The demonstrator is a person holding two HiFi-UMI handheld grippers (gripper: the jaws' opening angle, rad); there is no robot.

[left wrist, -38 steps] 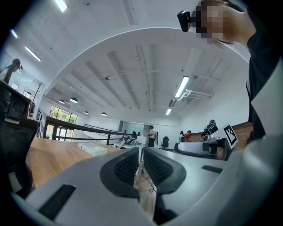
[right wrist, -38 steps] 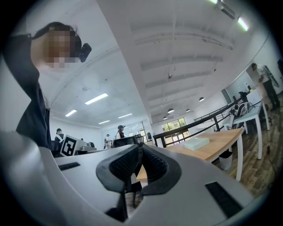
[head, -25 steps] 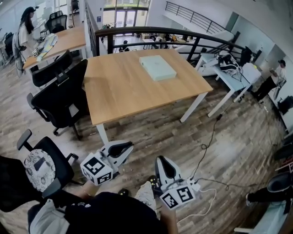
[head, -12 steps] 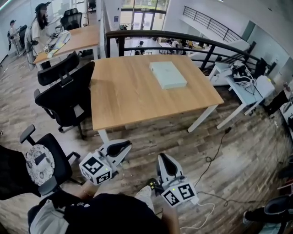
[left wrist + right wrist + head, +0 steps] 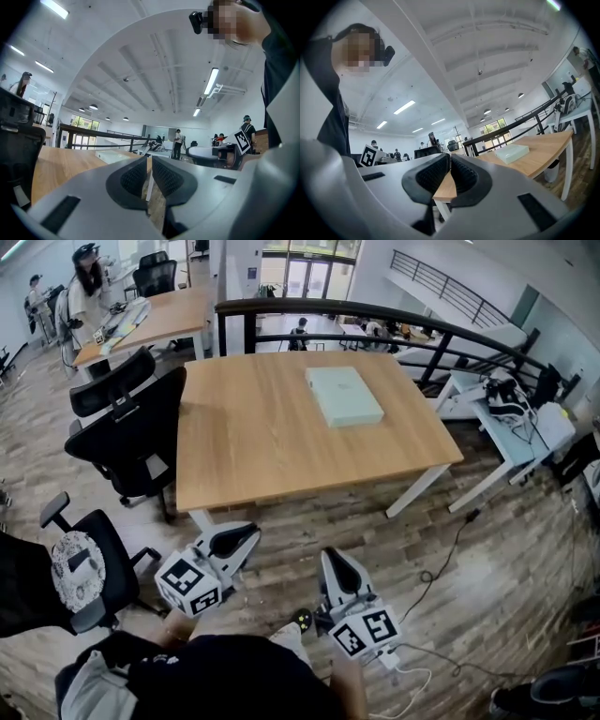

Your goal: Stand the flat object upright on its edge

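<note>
entry: flat object lying untouched on table, person standing short of it with both tools closed.
left to right: black office chair (image 5: 127, 437) pushed against the table's left side; left gripper (image 5: 251, 533) held low and level over the floor, jaws pressed together on nothing; right gripper (image 5: 330, 557) beside it, likewise closed and empty, both aimed tablewards, apparently because the near edge was not yet reached and there was nothing within range to take; wooden table (image 5: 253, 446); flat object (image 5: 343, 395), a pale green slab, rested on its broad face on the table's far right part, well apart from both tools. its long axis ran near to far across the top, the near end angled slightly rightward. no edge was raised.
</note>
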